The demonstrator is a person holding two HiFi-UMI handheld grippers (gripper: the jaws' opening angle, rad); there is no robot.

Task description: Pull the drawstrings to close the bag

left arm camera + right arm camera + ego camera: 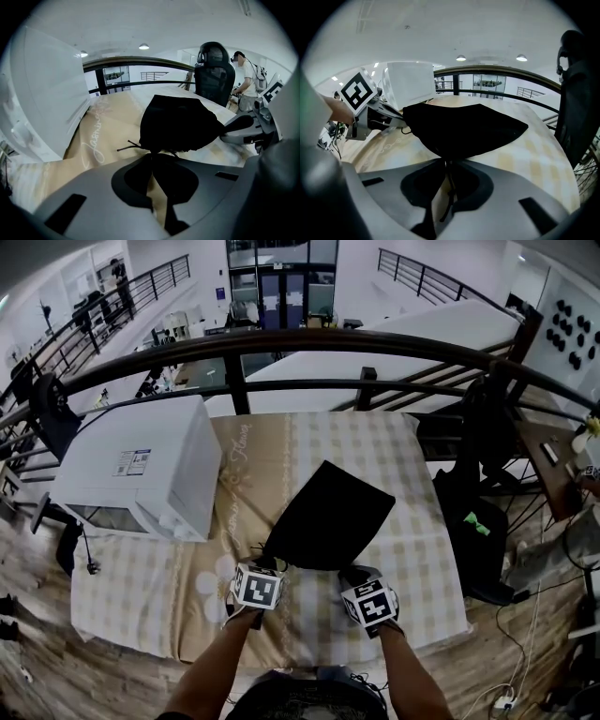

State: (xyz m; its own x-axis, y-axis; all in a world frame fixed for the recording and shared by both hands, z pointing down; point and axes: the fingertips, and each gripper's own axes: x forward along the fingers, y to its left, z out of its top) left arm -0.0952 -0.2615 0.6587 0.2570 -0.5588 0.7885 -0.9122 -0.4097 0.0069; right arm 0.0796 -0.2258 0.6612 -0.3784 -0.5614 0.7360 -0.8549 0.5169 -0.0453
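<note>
While planted at the near-left corner of the black bag (328,517), left hand-held gripper (151,155) with jaws pressed together, pinching the left drawstring (129,148) right at the bag's mouth; loose cord ends poking out just left of the tips. At the bag's near-right corner, right hand-held gripper (446,161) likewise nipped down on the right drawstring (447,187), thin cord running back between the pads. Both sets of tips touching the bag's near edge.

Bag lying flat and roughly central on the bench (412,521), mouth toward the near edge, one corner pointing away. Beige checked covering over the whole bench top, under and around the bag. Left of the bag and apart from it, a big white box (141,465) on the same covering. Beyond the bag, a dark curved railing (309,341), with a lower hall past it. Right of the bag and off the bench, a black chair (214,70), and a person (246,79) standing past that.

Strip of bare bench top left of the bag up to the box. Wider bare stretch right of the bag, out to the bench edge. Near bench edge close behind both grippers. Wooden floor (37,681) far left of the bag, below the covering's hang.
</note>
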